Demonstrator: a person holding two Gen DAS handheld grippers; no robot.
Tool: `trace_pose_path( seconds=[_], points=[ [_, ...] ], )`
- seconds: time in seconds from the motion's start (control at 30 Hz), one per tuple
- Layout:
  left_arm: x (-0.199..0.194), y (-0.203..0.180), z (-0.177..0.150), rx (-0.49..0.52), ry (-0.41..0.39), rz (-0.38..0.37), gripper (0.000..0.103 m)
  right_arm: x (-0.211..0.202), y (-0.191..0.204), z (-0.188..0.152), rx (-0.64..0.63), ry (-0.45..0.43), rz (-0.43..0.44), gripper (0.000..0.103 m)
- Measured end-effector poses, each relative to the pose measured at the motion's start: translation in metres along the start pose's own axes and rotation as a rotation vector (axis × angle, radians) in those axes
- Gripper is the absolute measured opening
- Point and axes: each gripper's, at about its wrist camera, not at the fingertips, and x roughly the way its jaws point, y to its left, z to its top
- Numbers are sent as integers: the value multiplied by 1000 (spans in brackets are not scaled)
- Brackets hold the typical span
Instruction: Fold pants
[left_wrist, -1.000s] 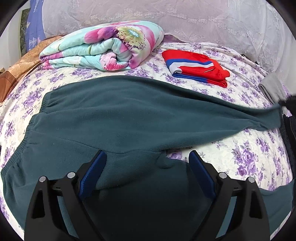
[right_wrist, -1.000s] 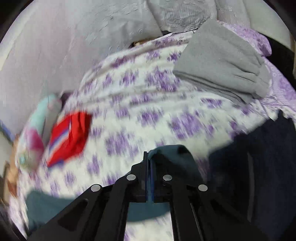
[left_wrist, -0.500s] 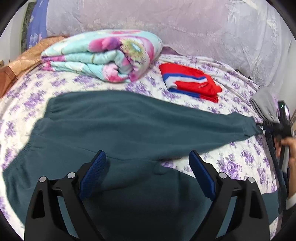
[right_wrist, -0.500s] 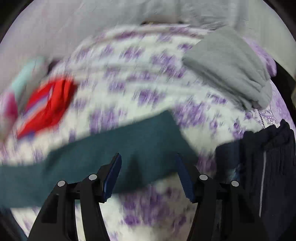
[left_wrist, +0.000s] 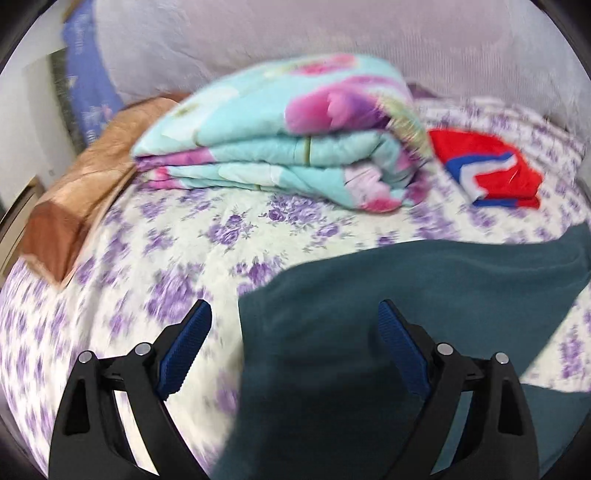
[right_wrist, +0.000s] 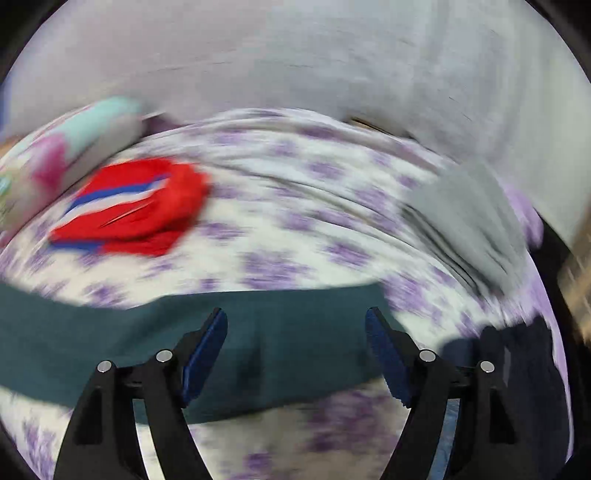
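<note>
Pants (right_wrist: 295, 343) flat on bedsheet (right_wrist: 295, 229), leg running left-right

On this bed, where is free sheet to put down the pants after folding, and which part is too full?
Bare floral sheet lies between the brown pillow, the folded quilt and the teal pants. A smaller strip lies between the red folded garment and the grey folded garment. The back, with quilt and red garment side by side, is crowded.
</note>
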Motion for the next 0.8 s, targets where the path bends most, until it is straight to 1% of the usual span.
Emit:
trace_pose_path(
  seconds=[0.03, 0.07, 0.1, 0.17, 0.2, 0.23, 0.27, 0.3, 0.4, 0.47, 0.5, 0.53, 0.57, 0.6, 0.63, 0.7, 0.77, 0.8],
  points=[
    [10, 3, 3, 8, 24, -23, 83, 2, 8, 2, -8, 10, 15, 77],
    [20, 6, 6, 6, 52, -50, 75, 4, 15, 5, -8, 21, 37, 77],
    [26, 7, 6, -2, 71, -66, 71, 6, 21, 7, -1, 30, 68, 77],
    [39, 9, 7, -18, 103, -120, 70, 6, 29, 9, 6, 39, 107, 77],
    [42, 7, 7, -11, 107, -128, 66, 7, 36, 11, 0, 42, 126, 77],
    [48, 3, 6, 18, 118, -141, 59, 6, 45, 7, -11, 41, 136, 77],
    [55, -2, 4, 55, 137, -162, 22, 5, 53, 7, -29, 40, 149, 77],
    [61, -5, 2, 75, 162, -164, 6, -1, 62, 5, -43, 39, 159, 77],
    [54, -7, 4, 84, 135, -152, 4, 0, 77, 12, -98, 19, 204, 77],
    [39, -3, 8, 83, 76, -138, 4, -2, 87, 19, -142, -1, 259, 77],
    [33, 3, 10, 52, 60, -150, 4, -1, 92, 22, -169, -2, 289, 77],
    [31, 9, 11, 16, 63, -175, 4, 3, 100, 25, -213, 5, 318, 77],
    [33, 14, 11, -23, 78, -200, 4, 9, 110, 27, -271, 17, 326, 76],
    [36, 15, 9, -30, 96, -201, 4, 16, 119, 27, -325, 33, 322, 69],
    [37, 14, 8, -20, 100, -189, 4, 23, 126, 28, -358, 53, 326, 53],
    [36, 8, 3, 4, 91, -172, 4, 38, 138, 27, -405, 105, 343, 37],
    [36, 7, 3, -2, 91, -174, 4, 49, 147, 24, -446, 142, 375, 37],
    [36, 6, 2, -6, 93, -177, 4, 51, 150, 23, -467, 137, 385, 37]
  ],
)
